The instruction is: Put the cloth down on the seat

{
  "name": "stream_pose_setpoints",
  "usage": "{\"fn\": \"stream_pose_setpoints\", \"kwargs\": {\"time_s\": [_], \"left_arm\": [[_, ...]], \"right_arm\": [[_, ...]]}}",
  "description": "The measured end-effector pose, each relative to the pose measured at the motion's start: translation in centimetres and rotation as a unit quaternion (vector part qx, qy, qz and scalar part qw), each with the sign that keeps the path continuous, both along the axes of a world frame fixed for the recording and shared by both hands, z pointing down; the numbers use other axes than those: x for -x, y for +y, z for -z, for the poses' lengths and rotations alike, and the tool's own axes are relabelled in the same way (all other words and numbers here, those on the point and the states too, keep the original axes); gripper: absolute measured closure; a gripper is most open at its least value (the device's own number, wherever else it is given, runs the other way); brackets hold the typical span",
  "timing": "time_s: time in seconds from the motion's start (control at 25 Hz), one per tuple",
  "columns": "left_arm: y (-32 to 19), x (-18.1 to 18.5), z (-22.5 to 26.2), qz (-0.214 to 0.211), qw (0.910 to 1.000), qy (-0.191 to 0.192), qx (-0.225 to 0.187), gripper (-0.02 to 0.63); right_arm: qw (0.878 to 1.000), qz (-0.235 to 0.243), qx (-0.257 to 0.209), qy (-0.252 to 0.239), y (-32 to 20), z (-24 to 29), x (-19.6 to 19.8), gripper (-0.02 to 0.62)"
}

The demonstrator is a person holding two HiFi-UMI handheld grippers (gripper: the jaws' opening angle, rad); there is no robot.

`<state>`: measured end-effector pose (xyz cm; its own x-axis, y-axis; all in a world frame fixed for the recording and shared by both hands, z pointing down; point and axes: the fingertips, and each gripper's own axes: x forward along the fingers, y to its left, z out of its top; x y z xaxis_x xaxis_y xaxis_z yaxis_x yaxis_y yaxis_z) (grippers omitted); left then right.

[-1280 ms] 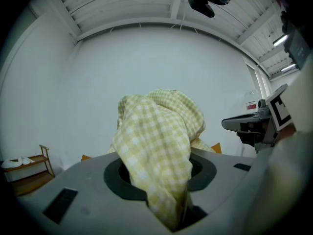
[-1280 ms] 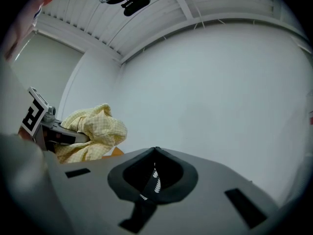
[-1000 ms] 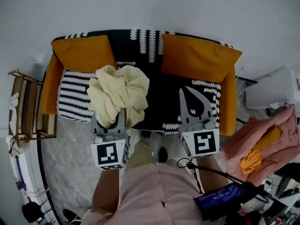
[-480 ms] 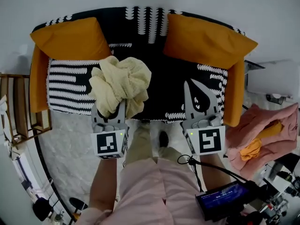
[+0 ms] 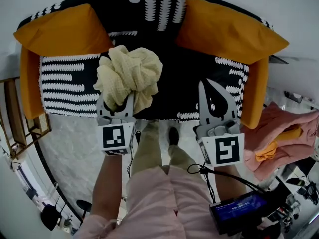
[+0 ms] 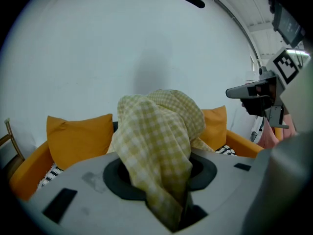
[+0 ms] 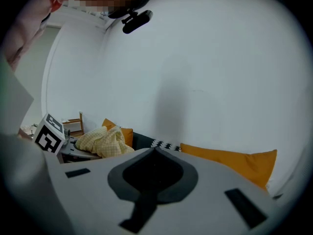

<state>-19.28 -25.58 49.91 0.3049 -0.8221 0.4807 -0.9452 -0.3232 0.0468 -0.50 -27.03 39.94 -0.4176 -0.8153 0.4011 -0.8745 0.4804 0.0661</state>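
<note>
**Head view.** The left gripper [image 5: 118, 102] has its jaws closed on the cloth [image 5: 128, 73]. The cloth is a pale yellow bundle, heaped over and ahead of the jaw tips so that it hides them. The seat [image 5: 182, 91], black with white markings, lies beneath the bundle. This view does not show whether the lowest folds touch the seat.

The right gripper [image 5: 208, 83] has its jaws brought together at the tips, with nothing between them. It stands well apart from the cloth, and its tips are over the dark part of the seat.

The left cushion [image 5: 62, 31] lies beyond the left jaws and to their left. The right cushion [image 5: 229, 31] lies beyond the right jaws.

**Left gripper view.**
- The checked cloth fills the gap between the jaws and is pinched there.
- It rises in a mound above the jaws, and one fold hangs back towards the camera.
- An orange cushion shows on either side behind the mound.
- The right gripper is off to the right of the jaws, clear of the cloth.

**Right gripper view.**
- The jaws meet at the tips and hold nothing.
- The cloth sits to the left of these jaws, on the left gripper and in front of the left cushion.
- The right cushion is ahead and to the right.
- A white wall [image 7: 195, 58] stands beyond.
</note>
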Motion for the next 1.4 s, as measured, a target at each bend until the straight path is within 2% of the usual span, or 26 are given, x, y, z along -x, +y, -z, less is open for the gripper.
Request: {"fn": "stream_pose_setpoints", "kwargs": {"time_s": [0.2, 0.6, 0.8, 0.92, 1.04, 1.4], "left_arm": [[-0.7, 1.9, -3.0, -0.021, 0.9995, -0.008, 0.02, 0.431], [-3.4, 0.0, -9.0, -0.044, 0.9969, -0.008, 0.065, 0.417], [-4.2, -1.0, -11.0, -0.06, 0.9939, -0.01, 0.091, 0.354], [-4.3, -0.9, -12.2, -0.054, 0.9923, -0.012, 0.111, 0.3], [-4.5, -0.5, -12.3, -0.045, 0.9929, -0.021, 0.108, 0.291], [-3.6, -1.3, -10.5, -0.051, 0.9942, -0.036, 0.088, 0.291]], "right_arm": [[1.0, -0.009, 0.015, 0.006, 0.5, -1.2, 2.1, 0.594], [0.998, -0.03, 0.057, 0.017, 0.5, -5.2, 0.3, 0.594], [0.997, -0.039, 0.065, 0.018, 0.2, -6.5, -0.7, 0.594], [0.996, -0.043, 0.07, 0.018, 0.3, -7.2, -0.9, 0.594], [0.996, -0.044, 0.074, 0.018, 0.6, -7.4, -0.9, 0.594], [0.997, -0.038, 0.062, 0.017, 1.3, -6.0, -1.1, 0.594]]}}
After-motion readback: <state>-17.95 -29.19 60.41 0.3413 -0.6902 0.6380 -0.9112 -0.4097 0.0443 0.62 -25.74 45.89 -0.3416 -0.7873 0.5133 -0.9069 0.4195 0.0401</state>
